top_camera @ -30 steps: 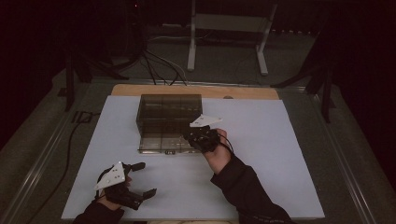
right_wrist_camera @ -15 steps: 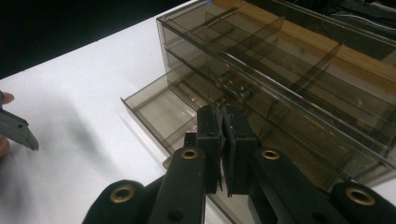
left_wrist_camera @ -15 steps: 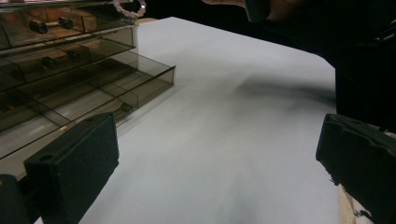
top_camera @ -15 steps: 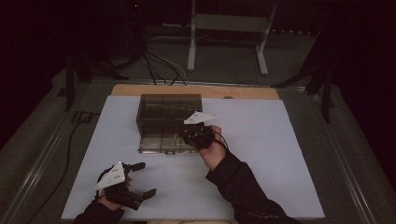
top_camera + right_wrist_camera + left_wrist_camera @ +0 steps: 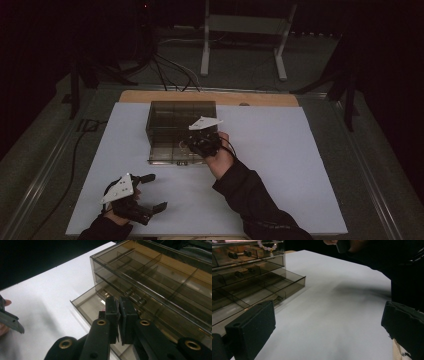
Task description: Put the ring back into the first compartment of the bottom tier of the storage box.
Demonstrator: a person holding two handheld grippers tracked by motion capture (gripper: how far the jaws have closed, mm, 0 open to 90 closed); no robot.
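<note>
A smoky clear drawer organizer (image 5: pixel 175 117) stands mid-table, its bottom drawer (image 5: pixel 167 156) pulled out toward me. My right gripper (image 5: pixel 190 145) hovers over that drawer's right end, in front of the upper drawers. In the right gripper view my right gripper (image 5: pixel 120 315) has its pads pressed together just before the drawer knobs (image 5: pixel 128 292). A string of pale pink beads (image 5: pixel 267 246) hangs at the organizer's top front; I cannot tell whether it is held. My left gripper (image 5: pixel 154 192) rests near the table's front left, jaws wide apart with nothing between them (image 5: pixel 327 332).
A white sheet (image 5: pixel 280 165) covers the table, with a wooden strip (image 5: pixel 260 99) along its far edge. A dark cable (image 5: pixel 75 150) runs off the left side. Beyond the table stand a metal frame (image 5: pixel 245 30) and more cables on the floor.
My right hand has drifted left along the organizer's front, still shut. The left gripper has stayed where it was.
</note>
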